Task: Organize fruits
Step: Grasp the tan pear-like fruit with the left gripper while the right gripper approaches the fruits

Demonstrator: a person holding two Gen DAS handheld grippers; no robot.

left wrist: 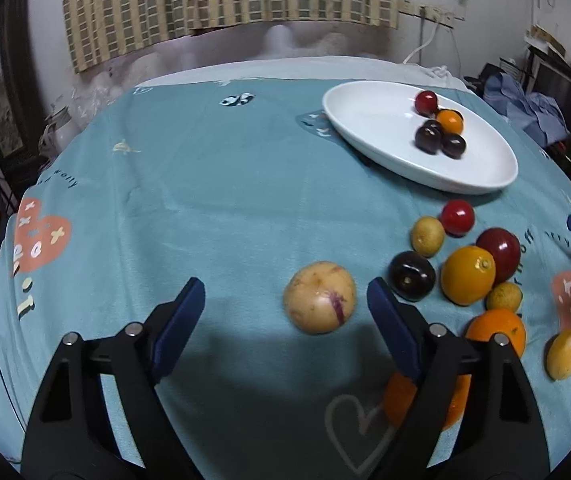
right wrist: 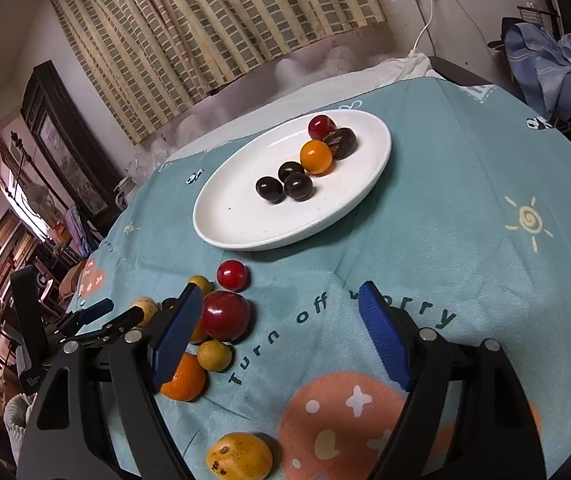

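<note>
Left gripper [left wrist: 285, 300]: jaws apart, nothing clamped. The pale yellow fruit with a purple streak [left wrist: 319, 297] lies on the cloth between the fingertips, nearer the right finger, touching neither. Its long axis runs roughly across the jaw gap, streaked end toward the camera.

Right gripper [right wrist: 281, 316]: jaws apart, empty, only bare tablecloth [right wrist: 465, 240] between the fingers.

Loose pile sits just right of the left gripper: dark plum [left wrist: 412, 276], orange citrus [left wrist: 468, 275], red apple [left wrist: 500, 253], small red fruit [left wrist: 458, 217], small yellow-green fruit [left wrist: 427, 236], an orange [left wrist: 497, 328] partly behind the finger. A loquat [right wrist: 239, 456] lies alone near the table's near edge.

Left half of the cloth is open room.

Far right: white oval plate [left wrist: 385, 128], long axis diagonal, with several dark, red and orange fruits clustered toward its far-right end; the near-left part is bare.
</note>
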